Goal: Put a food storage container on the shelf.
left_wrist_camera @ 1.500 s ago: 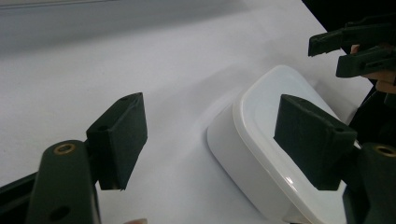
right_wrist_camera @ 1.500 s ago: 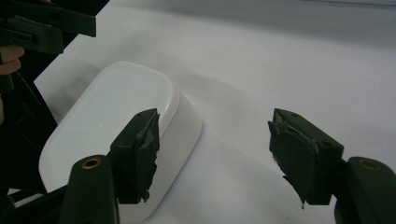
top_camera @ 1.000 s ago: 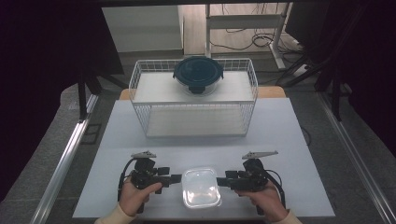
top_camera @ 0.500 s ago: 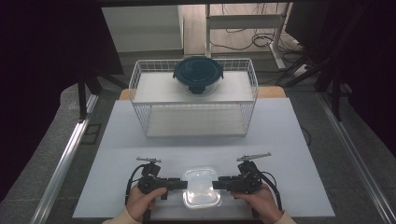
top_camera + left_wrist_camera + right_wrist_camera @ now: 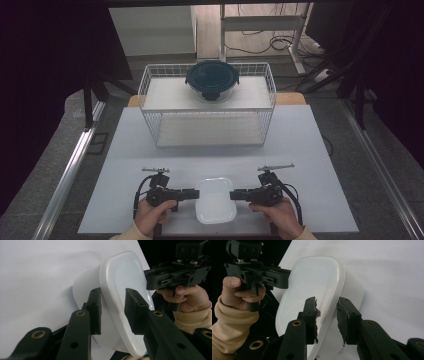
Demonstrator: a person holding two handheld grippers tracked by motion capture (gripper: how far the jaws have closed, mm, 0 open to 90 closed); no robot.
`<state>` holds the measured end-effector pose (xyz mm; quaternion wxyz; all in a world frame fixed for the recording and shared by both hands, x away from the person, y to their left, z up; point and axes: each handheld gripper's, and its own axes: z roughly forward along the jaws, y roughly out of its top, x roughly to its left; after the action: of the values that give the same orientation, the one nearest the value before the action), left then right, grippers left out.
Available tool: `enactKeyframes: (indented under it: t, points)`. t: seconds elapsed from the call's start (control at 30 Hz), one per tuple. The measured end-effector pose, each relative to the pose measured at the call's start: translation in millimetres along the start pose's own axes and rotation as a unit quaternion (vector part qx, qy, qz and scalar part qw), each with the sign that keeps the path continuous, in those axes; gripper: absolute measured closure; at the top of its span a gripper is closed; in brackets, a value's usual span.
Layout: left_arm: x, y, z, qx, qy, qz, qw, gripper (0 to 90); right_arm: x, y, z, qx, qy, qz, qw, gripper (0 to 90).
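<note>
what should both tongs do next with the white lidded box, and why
Probably finish closing. Left tongs and right tongs have just been closing, each straddling one end of the white box, but a gap shows beside each rim. Once both grip, lift it level, likely toward the wire basket.

White lidded box (image 5: 215, 200), dark blue-lidded bowl (image 5: 212, 79), white wire basket (image 5: 150, 95)

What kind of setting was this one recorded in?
Probably a lab or workshop recording station, not a home: a plain white table with a wire basket, metal rails alongside it, and loose cables on the floor behind.
</note>
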<state>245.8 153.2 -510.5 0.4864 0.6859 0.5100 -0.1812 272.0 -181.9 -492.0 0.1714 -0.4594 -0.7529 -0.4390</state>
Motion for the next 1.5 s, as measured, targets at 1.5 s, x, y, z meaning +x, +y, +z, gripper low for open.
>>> enactKeyframes:
  t: [1.5]
  points:
    - [-36.8, 53.5, -36.7, -0.077, 0.005, 0.089, 0.9931, 80.5, 32.0, 53.8, -29.5, -0.068, -0.001, -0.09, 0.9937, 80.1]
